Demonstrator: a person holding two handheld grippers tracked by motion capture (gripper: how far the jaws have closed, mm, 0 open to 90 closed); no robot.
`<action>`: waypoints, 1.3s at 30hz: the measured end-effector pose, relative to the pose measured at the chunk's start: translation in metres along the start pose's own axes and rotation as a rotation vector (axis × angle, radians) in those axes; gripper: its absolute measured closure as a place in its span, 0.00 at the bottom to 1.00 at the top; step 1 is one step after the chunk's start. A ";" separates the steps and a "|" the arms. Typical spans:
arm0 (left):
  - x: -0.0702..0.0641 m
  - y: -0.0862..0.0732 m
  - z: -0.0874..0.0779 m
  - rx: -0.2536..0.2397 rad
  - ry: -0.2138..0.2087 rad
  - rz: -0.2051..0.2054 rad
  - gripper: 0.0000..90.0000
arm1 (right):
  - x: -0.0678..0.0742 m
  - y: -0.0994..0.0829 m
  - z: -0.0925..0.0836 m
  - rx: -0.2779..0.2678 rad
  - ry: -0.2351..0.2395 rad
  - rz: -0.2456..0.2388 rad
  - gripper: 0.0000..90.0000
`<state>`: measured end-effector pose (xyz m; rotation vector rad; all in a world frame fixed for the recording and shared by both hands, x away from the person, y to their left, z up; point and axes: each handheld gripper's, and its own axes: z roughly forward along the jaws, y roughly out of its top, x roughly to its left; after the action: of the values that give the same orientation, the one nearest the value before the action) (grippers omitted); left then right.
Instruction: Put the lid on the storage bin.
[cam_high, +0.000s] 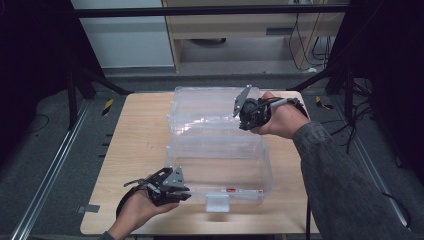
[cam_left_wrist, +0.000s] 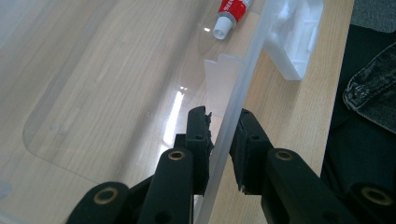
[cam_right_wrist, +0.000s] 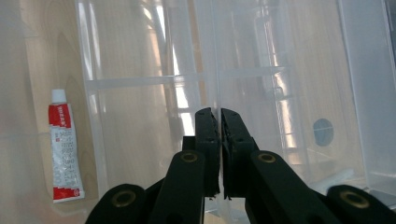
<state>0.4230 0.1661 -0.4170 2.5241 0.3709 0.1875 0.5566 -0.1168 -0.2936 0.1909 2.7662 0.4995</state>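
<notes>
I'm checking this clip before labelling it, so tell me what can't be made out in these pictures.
- Print on the red and white tube: too small in the right gripper view.
- The tube's tail end: cut off by the top edge in the left gripper view.
- Right gripper fingers: hidden by gripper body and hand in the high view.

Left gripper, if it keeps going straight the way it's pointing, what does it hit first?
The left gripper straddles the clear box's wall. Going straight along it, it would likely meet the translucent tab first, with the red-and-white tube farther on; depth is uncertain.
</notes>
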 end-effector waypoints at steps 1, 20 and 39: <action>0.000 0.000 0.000 0.002 0.003 -0.002 0.86 | 0.002 0.000 -0.001 -0.005 -0.001 0.000 0.97; 0.003 0.002 0.001 0.021 -0.003 -0.007 0.85 | 0.039 -0.002 -0.022 -0.049 0.001 -0.042 0.99; -0.001 0.000 0.001 0.016 -0.003 -0.070 0.84 | 0.082 -0.013 -0.030 -0.074 -0.011 -0.082 0.98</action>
<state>0.4222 0.1654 -0.4178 2.5220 0.4599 0.1538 0.4687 -0.1227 -0.2954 0.0626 2.7267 0.5759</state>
